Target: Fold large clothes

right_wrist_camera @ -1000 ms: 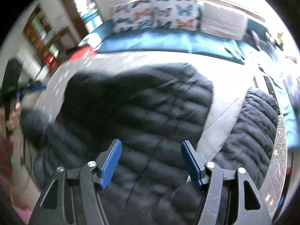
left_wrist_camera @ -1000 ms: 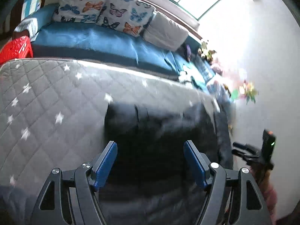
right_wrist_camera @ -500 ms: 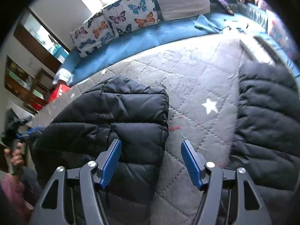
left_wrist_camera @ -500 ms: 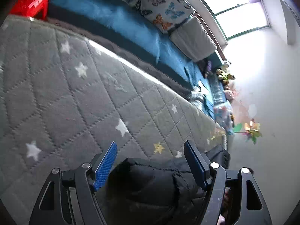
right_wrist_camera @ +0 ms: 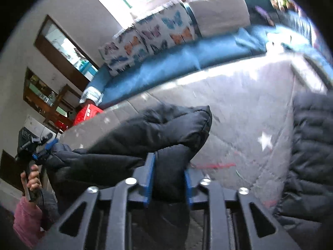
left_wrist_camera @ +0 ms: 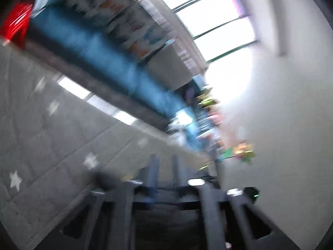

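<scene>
A black puffer jacket [right_wrist_camera: 158, 129] lies on a grey quilted mat with white stars [right_wrist_camera: 245, 108]. My right gripper [right_wrist_camera: 168, 177] is shut on a thick fold of the jacket's edge and lifts it off the mat. A second part of the jacket [right_wrist_camera: 310, 145] lies at the right. My left gripper [right_wrist_camera: 42, 149], seen far left in the right wrist view, is shut on the other end of the same edge. In the blurred left wrist view its fingers [left_wrist_camera: 153, 173] stand close together, with dark jacket fabric [left_wrist_camera: 164, 227] below them.
A blue bench cushion [right_wrist_camera: 183, 60] with butterfly pillows [right_wrist_camera: 149, 39] and a grey pillow [right_wrist_camera: 220, 14] runs along the mat's far side. A red crate [right_wrist_camera: 88, 113] stands at the mat's left corner. A white wall [left_wrist_camera: 281, 125] is on the right.
Both grippers dropped to the jacket's near edge and shut on it. The edge now rises off the mat. The left wrist view is blurred by fast motion.
</scene>
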`<state>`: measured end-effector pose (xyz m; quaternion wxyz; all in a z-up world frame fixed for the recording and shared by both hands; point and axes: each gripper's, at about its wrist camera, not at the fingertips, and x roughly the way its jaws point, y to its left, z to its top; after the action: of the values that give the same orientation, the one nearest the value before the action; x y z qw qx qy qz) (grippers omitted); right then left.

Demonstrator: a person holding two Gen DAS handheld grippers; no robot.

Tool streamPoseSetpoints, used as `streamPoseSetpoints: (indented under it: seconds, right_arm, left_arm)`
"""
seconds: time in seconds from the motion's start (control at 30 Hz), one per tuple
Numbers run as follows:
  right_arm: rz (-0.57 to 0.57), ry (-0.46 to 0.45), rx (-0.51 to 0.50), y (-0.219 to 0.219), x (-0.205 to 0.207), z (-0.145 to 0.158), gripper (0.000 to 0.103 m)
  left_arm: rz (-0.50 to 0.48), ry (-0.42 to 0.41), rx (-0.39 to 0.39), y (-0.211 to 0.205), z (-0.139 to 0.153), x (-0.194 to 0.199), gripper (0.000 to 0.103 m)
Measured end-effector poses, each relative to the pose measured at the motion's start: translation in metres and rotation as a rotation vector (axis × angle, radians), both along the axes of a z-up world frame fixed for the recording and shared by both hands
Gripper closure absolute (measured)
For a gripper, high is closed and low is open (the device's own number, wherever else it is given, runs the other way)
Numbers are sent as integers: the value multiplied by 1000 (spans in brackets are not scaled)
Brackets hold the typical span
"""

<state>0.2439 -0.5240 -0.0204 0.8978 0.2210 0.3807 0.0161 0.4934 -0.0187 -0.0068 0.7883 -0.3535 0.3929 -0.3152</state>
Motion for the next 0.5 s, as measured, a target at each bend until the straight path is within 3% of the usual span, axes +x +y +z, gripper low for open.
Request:
streamPoseSetpoints:
  seconds: [0.1, 0.13, 0.17, 0.2, 0.27, 0.5]
  right_arm:
    - [20, -139, -48, 9, -12, 28, 81]
    - [7, -144, -63, 8, -12, 27, 81]
    - [-14, -107, -92, 7, -8, 23, 81]
    - [-34, -24, -109, 3, -2, 11, 80]
    - [-57, 72, -73, -6, 5, -10, 80]
    - [-64, 100, 40, -27, 7, -34, 75]
  left_arm:
    - [34, -135, 55, 7, 34, -13, 92]
    - [37, -132, 80, 10, 37, -13, 88]
    - [31, -102, 121, 10, 35, -11, 76]
    - [26, -38, 173, 8, 27, -6, 46]
    - [39, 92, 237, 11, 7, 0, 10]
    - [76, 294, 244, 26, -60, 17, 7]
